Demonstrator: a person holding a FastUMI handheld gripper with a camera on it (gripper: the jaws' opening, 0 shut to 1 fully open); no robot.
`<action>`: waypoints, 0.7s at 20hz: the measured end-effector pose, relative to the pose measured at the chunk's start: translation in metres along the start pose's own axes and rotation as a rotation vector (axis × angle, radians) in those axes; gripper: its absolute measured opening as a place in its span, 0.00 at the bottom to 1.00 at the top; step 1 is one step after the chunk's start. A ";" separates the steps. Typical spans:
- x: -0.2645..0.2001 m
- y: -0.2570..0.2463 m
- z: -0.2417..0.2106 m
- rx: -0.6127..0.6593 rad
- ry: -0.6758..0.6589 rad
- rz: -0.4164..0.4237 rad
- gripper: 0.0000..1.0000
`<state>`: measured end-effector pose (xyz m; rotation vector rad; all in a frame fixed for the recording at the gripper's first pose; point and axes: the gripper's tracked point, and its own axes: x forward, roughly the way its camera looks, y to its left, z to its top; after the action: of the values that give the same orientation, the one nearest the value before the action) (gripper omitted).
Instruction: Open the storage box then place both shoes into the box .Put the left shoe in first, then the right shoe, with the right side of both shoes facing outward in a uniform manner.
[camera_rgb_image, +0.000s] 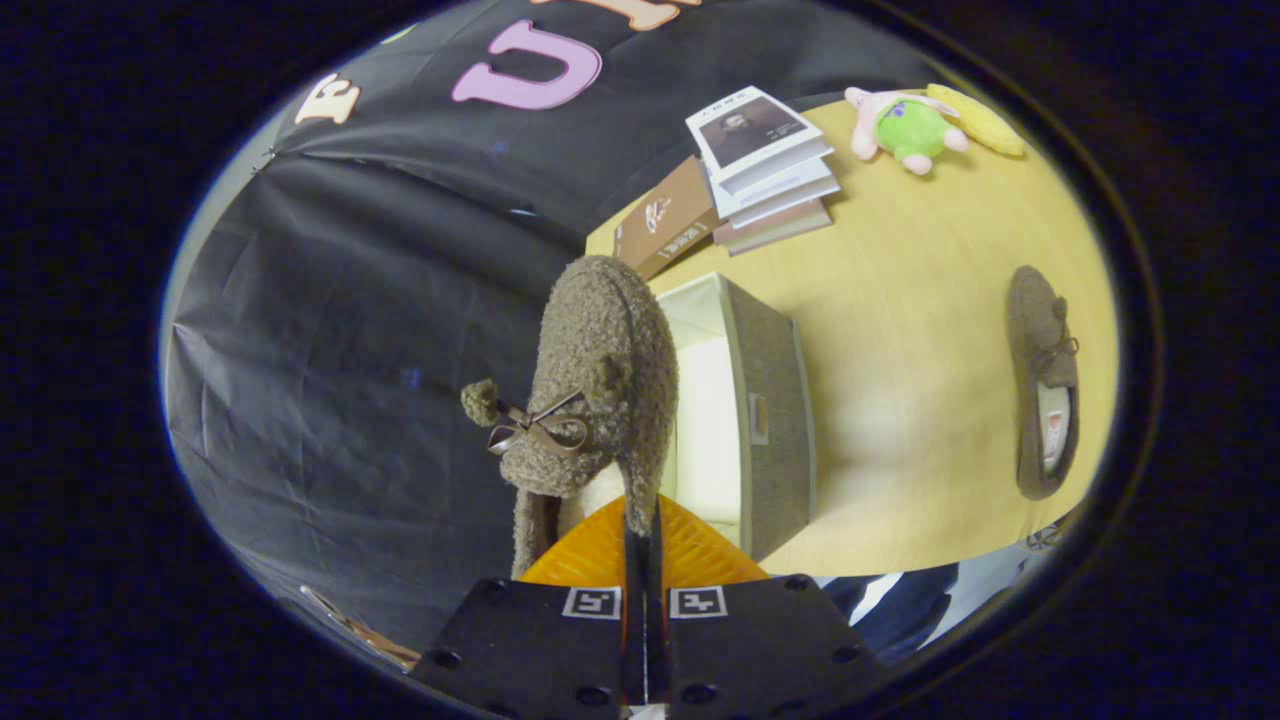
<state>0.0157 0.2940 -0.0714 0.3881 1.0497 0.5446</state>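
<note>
My gripper (641, 528) is shut on the heel rim of a fuzzy brown shoe (597, 380) with a ribbon bow, holding it up off the table, toe pointing away from me. Just beyond and beside the held shoe stands the grey fabric storage box (772, 400), open, with a pale lining showing inside. The view is rolled, so the table runs up the right side. The second brown shoe (1043, 380) lies on the wooden table (920, 330), well apart from the box on its far side.
A stack of books (768, 170) and a brown book (668, 216) lie past the box. A pink and green plush toy (905, 125) and a yellow thing (975, 118) sit farther along the table. A person's dark clothing (900, 605) shows near the table's edge.
</note>
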 end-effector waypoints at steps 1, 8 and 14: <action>0.015 0.001 -0.002 -0.003 0.014 -0.023 0.04; 0.105 -0.010 -0.015 -0.021 0.054 -0.207 0.04; 0.157 -0.026 -0.018 -0.032 0.076 -0.338 0.04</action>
<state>0.0664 0.3669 -0.2043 0.1568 1.1495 0.2739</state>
